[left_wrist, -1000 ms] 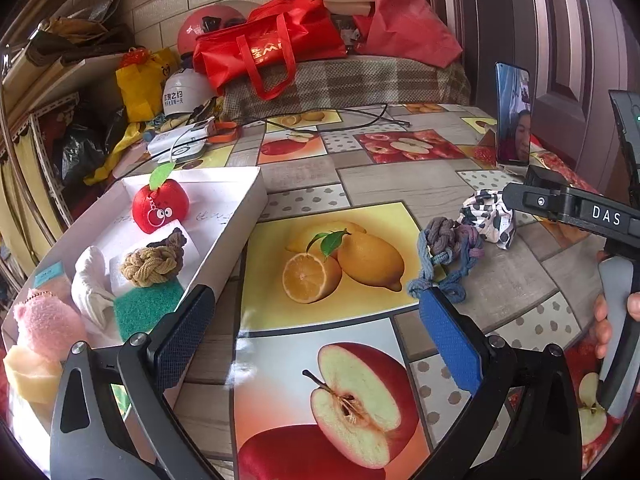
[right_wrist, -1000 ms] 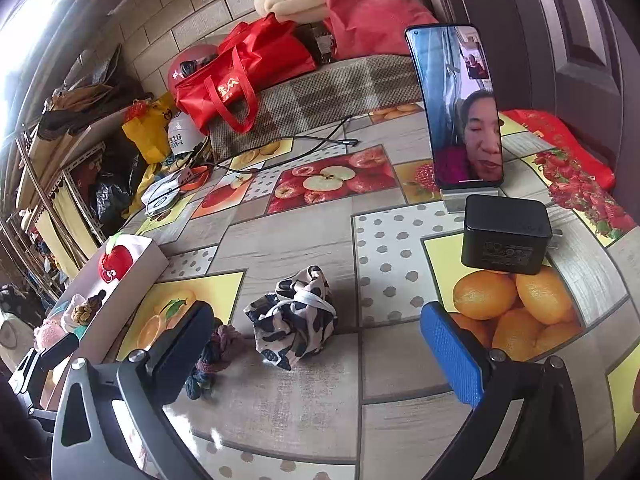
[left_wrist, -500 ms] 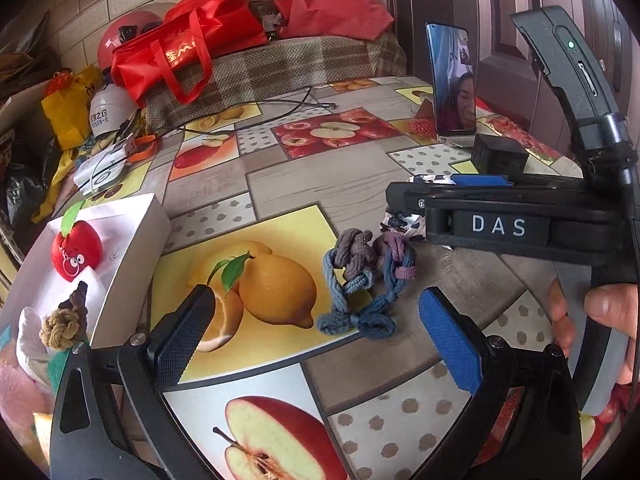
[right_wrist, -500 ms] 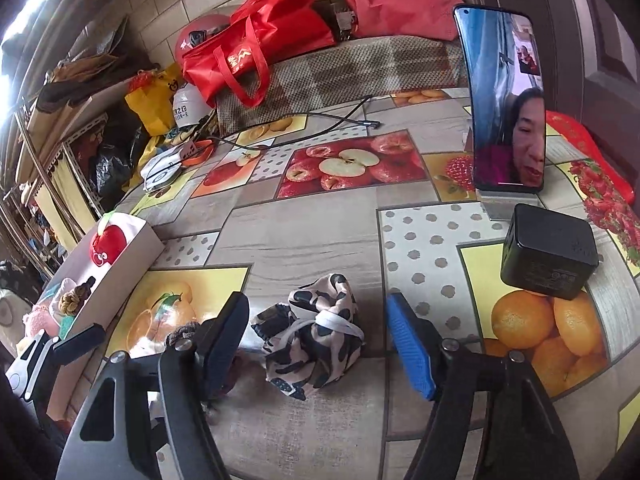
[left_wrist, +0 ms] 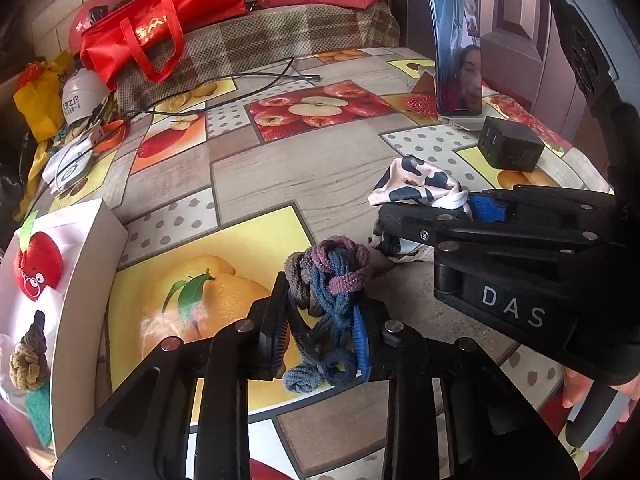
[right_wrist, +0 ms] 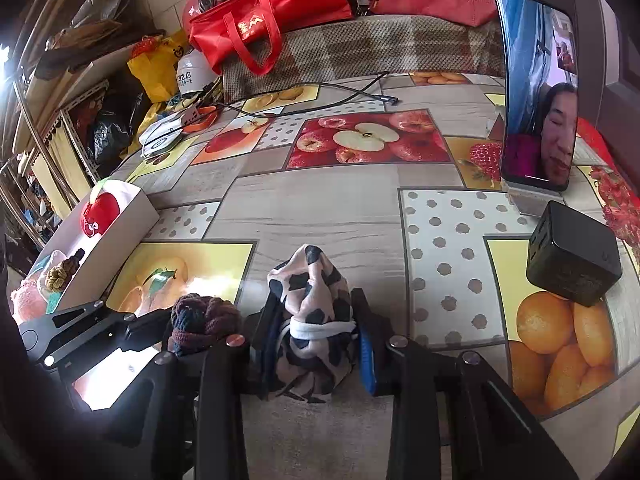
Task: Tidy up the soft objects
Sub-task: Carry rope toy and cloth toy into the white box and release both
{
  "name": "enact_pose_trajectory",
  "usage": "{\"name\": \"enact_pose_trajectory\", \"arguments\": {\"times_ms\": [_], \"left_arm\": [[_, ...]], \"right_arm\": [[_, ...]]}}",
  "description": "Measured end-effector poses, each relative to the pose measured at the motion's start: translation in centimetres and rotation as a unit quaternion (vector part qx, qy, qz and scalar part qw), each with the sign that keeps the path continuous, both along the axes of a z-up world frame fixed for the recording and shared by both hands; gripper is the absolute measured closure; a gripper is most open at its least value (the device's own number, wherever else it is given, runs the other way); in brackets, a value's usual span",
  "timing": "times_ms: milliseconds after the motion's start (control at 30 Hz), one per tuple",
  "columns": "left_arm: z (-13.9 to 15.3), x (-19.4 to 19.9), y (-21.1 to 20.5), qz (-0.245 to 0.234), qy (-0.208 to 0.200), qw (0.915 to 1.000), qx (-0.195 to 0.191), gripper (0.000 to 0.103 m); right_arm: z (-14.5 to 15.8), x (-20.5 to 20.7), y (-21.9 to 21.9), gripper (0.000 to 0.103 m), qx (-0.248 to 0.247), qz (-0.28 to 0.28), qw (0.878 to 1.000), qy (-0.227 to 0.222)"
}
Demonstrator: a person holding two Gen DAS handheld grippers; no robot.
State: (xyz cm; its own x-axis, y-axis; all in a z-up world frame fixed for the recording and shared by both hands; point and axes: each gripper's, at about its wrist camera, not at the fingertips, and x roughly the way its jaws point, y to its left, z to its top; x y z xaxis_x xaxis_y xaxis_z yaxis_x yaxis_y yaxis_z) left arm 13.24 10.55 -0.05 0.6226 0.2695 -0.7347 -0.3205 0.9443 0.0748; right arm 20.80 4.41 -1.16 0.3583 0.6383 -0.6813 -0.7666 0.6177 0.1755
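My left gripper [left_wrist: 320, 320] is shut on a knotted blue, grey and purple rope toy [left_wrist: 328, 276] lying on the fruit-print tablecloth. My right gripper [right_wrist: 316, 336] is shut on a bundled black-and-cream cow-print cloth [right_wrist: 310, 300], just right of the rope toy [right_wrist: 204, 320]. In the left wrist view the right gripper [left_wrist: 436, 220] holds the cloth [left_wrist: 412, 184] beside the rope toy. A white box [left_wrist: 94, 264] at the left holds a red plush apple [left_wrist: 36, 268], a tan rope knot [left_wrist: 26, 364] and a green sponge [left_wrist: 40, 412].
A phone [right_wrist: 540, 92] on a stand and a black cube charger [right_wrist: 572, 264] stand at the right. A black cable [right_wrist: 320, 100], red bag [right_wrist: 264, 12], white helmet [right_wrist: 192, 76] and clutter lie at the back of the table.
Both grippers moved forward and closed: the left onto the rope toy, the right onto the cow-print cloth. Both were open before.
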Motion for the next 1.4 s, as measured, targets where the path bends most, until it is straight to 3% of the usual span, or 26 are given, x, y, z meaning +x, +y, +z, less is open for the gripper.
{"name": "enact_pose_trajectory", "arguments": {"times_ms": [200, 433, 600, 767, 1000, 1067, 1233, 1400], "left_arm": [[1.6, -2.1, 0.1, 0.041, -0.061, 0.9968, 0.031, 0.076], [3.2, -5.1, 0.4, 0.098, -0.131, 0.9847, 0.06, 0.076], [3.9, -7.7, 0.0, 0.123, -0.169, 0.9747, 0.08, 0.076], [4.1, -10.2, -0.9, 0.13, -0.183, 0.9688, 0.105, 0.076], [4.1, -14.7, -0.6, 0.15, -0.194, 0.9634, 0.109, 0.076], [4.2, -16.1, -0.2, 0.159, -0.197, 0.9612, 0.11, 0.076], [4.1, -19.7, 1.1, 0.178, -0.197, 0.957, 0.116, 0.076], [4.0, -24.0, 3.9, 0.215, -0.197, 0.9481, 0.127, 0.076]], "right_arm": [[0.4, 0.0, -0.6, 0.075, 0.017, -0.01, 1.0, -0.004], [1.3, -0.8, -1.3, 0.075, 0.048, -0.015, 0.998, -0.028], [2.3, -2.6, -1.2, 0.075, 0.068, -0.012, 0.995, -0.076], [3.3, -5.4, -1.3, 0.075, 0.094, -0.012, 0.988, -0.124], [4.0, -10.0, -1.4, 0.075, 0.127, -0.002, 0.977, -0.169], [3.5, -11.3, -0.7, 0.075, 0.115, 0.012, 0.98, -0.163], [3.5, -16.1, 0.2, 0.075, 0.113, 0.047, 0.969, -0.214], [3.3, -18.8, 1.4, 0.076, 0.115, 0.068, 0.965, -0.225]]}}
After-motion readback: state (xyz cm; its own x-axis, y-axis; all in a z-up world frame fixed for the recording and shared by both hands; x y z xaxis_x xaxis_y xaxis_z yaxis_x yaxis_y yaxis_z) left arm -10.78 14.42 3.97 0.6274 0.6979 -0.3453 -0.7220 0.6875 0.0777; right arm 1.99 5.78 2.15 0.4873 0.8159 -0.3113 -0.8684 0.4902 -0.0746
